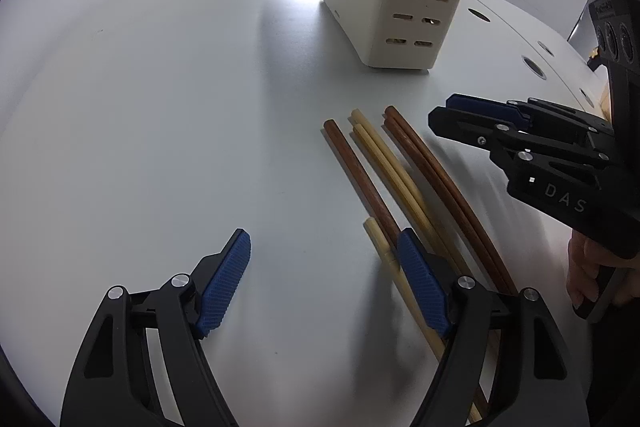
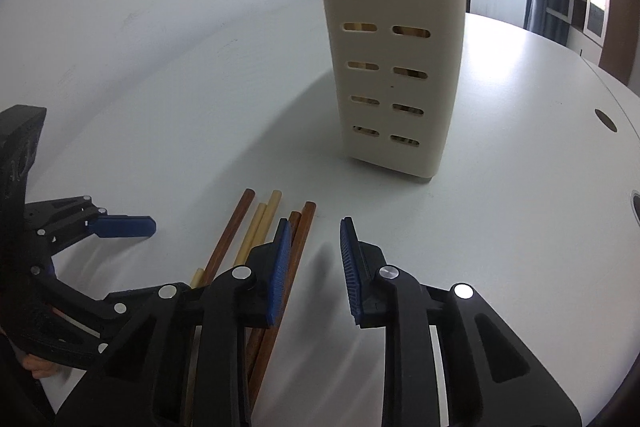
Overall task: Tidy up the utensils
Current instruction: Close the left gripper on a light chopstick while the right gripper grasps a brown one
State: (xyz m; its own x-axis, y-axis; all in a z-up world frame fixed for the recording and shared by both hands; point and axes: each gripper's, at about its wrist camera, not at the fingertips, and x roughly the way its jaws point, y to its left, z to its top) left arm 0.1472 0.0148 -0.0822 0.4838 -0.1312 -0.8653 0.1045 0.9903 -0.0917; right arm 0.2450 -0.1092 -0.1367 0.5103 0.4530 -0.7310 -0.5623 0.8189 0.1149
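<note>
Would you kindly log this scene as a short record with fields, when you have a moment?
surface: white table
holder: cream slotted caddy, upright, chopsticks inside
loose items: brown chopsticks and pale chopsticks, lying side by side
left claw: open, empty, one finger over the chopsticks
right claw: narrow gap, nothing between pads, beside the chopsticks

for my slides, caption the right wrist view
Right gripper, fingers apart and empty, beside loose chopsticks before the slotted holder.
</note>
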